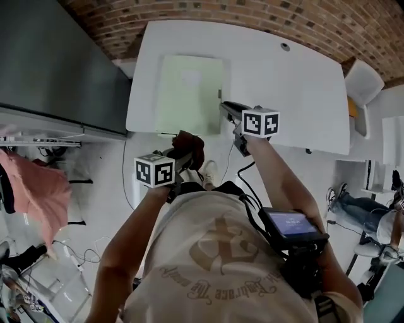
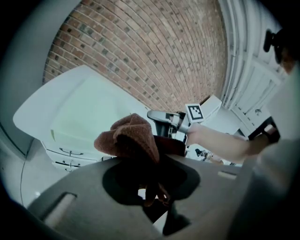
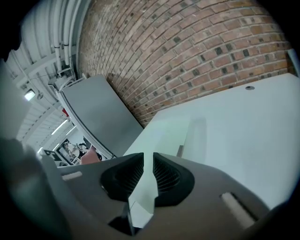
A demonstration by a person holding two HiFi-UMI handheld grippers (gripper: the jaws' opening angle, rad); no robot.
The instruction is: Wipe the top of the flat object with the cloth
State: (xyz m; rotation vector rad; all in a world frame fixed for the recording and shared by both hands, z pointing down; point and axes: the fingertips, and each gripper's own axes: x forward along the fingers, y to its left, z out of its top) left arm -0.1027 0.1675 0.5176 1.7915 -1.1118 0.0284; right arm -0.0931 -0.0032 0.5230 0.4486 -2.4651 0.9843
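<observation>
A pale green flat object [image 1: 189, 94] lies on the left part of the white table [image 1: 284, 94]. My left gripper [image 1: 184, 153] hangs off the table's near edge, shut on a bunched brown cloth [image 1: 188, 148]. In the left gripper view the cloth [image 2: 129, 138] bulges out over the jaws [image 2: 151, 180], with the flat object [image 2: 89, 112] beyond it. My right gripper [image 1: 226, 108] reaches to the flat object's right edge. In the right gripper view its jaws [image 3: 147, 176] stand a narrow gap apart, and the pale green surface [image 3: 164, 136] shows through the gap.
A dark grey panel [image 1: 57, 63] stands left of the table, and a brick wall [image 1: 252, 12] runs behind it. A white chair [image 1: 363, 82] sits at the table's right end. A red garment [image 1: 38, 189] hangs at the far left. A seated person's legs [image 1: 360, 205] show at right.
</observation>
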